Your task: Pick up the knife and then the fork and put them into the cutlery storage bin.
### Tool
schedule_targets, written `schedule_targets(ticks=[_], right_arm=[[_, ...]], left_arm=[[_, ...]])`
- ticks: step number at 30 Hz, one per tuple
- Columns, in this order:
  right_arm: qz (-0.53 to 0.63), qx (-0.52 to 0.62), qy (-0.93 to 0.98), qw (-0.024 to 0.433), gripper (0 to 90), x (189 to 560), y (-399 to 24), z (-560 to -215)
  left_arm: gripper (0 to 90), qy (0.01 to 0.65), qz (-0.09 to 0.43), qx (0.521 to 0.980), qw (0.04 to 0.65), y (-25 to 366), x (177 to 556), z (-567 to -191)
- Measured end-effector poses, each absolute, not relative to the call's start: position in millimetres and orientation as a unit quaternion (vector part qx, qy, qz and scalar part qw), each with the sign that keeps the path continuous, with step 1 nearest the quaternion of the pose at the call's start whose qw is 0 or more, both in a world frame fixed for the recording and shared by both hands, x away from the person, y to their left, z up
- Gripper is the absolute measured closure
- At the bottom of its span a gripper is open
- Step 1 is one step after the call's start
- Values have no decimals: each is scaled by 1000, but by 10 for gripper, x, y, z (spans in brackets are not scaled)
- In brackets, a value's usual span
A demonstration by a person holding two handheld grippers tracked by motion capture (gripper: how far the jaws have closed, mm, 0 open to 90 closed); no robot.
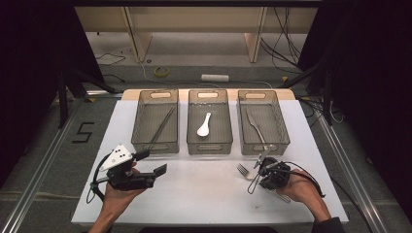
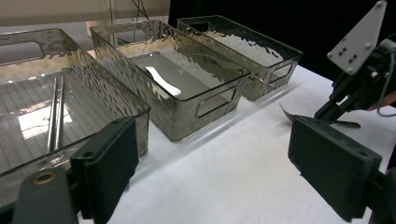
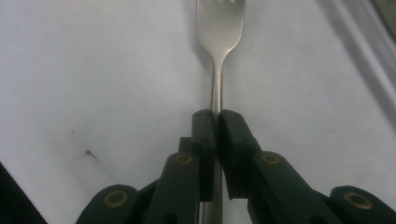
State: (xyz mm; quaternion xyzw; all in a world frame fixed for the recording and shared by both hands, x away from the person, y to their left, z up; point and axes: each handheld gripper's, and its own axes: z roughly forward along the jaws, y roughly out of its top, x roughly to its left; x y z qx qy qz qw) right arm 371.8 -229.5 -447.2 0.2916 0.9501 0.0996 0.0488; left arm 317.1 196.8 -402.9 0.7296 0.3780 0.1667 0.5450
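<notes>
A metal fork lies on the white tabletop at the front right, tines pointing away from the hand. My right gripper is shut on the fork's neck, its pads pressed against both sides of the handle. At the front left my left gripper is held open above the table with nothing between its jaws, facing the three bins. The left gripper view also catches the right gripper and the fork's tines at its far right.
Three clear bins stand in a row at the back of the table. The left bin holds chopsticks, the middle bin a white spoon, the right bin a metal utensil.
</notes>
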Motion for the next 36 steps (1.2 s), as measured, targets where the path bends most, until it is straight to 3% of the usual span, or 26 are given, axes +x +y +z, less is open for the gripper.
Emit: schedule_targets(ticks=[36], right_arm=[[253,341,901,86,851,3887,-2731,-3955]], left_arm=[[155,385,167,726,546,1991,3180,-4035]])
